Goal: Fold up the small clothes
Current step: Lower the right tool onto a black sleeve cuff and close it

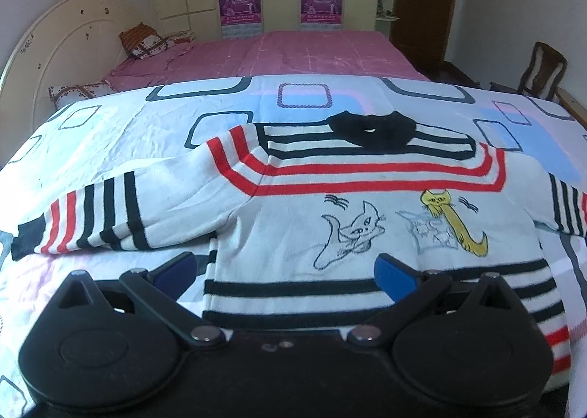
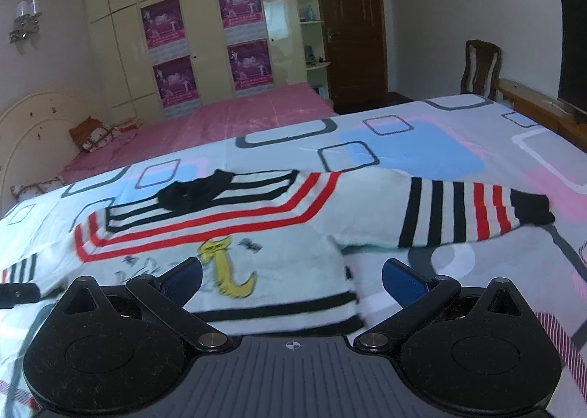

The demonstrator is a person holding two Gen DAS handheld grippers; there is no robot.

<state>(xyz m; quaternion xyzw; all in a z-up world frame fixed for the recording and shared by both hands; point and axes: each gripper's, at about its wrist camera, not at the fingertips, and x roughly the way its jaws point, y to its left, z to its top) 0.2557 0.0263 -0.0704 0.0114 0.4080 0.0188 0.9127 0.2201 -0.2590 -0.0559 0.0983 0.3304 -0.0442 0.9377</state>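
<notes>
A small white sweater [image 1: 293, 220] with black and red stripes, a black collar and cat drawings lies flat, front up, on the patterned bedsheet [image 1: 121, 139]. Both sleeves are spread outward. My left gripper [image 1: 286, 273] is open over the sweater's lower left hem, its blue fingertips [image 1: 394, 276] straddling the hem corner without gripping. In the right wrist view the sweater [image 2: 256, 231] lies ahead, its right sleeve [image 2: 458, 212] stretched to the right. My right gripper [image 2: 293, 280] is open above the lower right hem corner, holding nothing.
A second bed with a pink sheet [image 1: 293, 51] and pillows [image 1: 146, 40] lies beyond. Cream wardrobes with purple posters [image 2: 205, 43] stand at the back. A brown door [image 2: 348, 25], a wooden chair [image 2: 480, 65] and a dark screen [image 2: 574, 51] are on the right.
</notes>
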